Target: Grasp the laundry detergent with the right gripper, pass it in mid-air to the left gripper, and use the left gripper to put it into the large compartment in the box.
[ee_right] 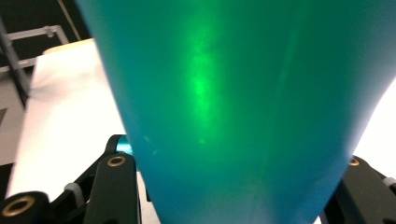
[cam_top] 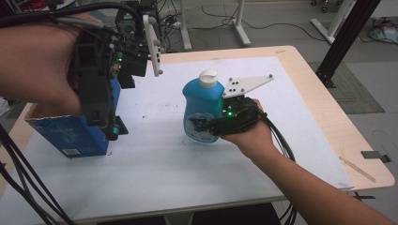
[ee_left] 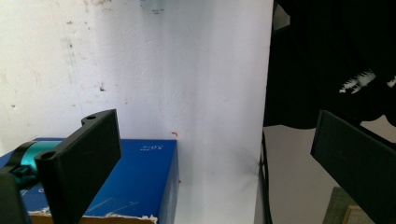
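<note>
- Bottle first: I see the blue plastic bottle with a white cap (cam_top: 202,108) standing upright near the middle of the white table mat (cam_top: 155,154).
- My right gripper (cam_top: 206,125) has its jaws clamped on the bottle's lower body; in the right gripper view the blue wall sits between both jaws.
- My left gripper (cam_top: 112,129) hangs at the left over the open blue cardboard box (cam_top: 70,136), jaws wide apart, holding nothing.
- The box rests on the mat's left edge, well apart from the bottle.

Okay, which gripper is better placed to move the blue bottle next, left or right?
Right. The right gripper already has its jaws around the blue bottle; the left gripper hangs open by the blue box.
</note>
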The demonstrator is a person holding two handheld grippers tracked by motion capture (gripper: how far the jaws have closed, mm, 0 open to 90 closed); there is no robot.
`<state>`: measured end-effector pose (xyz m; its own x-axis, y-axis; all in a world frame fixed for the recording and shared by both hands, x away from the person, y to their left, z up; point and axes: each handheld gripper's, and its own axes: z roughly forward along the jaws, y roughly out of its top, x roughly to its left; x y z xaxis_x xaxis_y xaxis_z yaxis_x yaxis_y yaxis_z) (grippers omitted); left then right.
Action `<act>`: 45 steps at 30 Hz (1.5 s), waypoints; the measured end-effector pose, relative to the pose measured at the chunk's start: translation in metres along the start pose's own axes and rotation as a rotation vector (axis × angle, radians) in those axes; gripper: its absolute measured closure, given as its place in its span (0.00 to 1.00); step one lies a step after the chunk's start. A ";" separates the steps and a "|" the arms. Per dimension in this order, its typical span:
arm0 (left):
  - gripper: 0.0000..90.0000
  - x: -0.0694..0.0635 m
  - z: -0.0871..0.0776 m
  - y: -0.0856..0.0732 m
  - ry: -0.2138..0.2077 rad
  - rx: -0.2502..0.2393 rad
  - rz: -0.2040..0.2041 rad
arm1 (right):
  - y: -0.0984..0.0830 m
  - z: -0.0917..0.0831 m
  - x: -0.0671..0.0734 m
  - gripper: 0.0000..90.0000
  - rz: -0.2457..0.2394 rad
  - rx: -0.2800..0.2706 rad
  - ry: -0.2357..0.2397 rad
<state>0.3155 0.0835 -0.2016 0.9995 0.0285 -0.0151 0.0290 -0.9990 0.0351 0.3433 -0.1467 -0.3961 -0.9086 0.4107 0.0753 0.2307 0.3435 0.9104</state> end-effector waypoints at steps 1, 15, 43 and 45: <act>0.02 0.001 0.001 0.002 0.001 0.001 0.002 | 0.002 -0.001 0.002 0.50 -0.005 0.000 0.011; 0.02 0.011 0.009 0.022 -0.007 0.008 0.005 | 0.023 -0.007 0.032 0.50 -0.112 0.008 0.160; 0.02 0.012 0.020 0.037 -0.007 -0.009 -0.006 | 0.054 0.028 0.058 0.51 -0.173 0.055 0.318; 0.02 0.013 0.022 0.037 -0.005 -0.011 -0.007 | 0.055 0.029 0.058 0.51 -0.168 0.054 0.329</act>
<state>0.3291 0.0460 -0.2221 0.9992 0.0355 -0.0206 0.0364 -0.9983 0.0457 0.3131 -0.0795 -0.3537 -0.9966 0.0540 0.0617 0.0791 0.4309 0.8989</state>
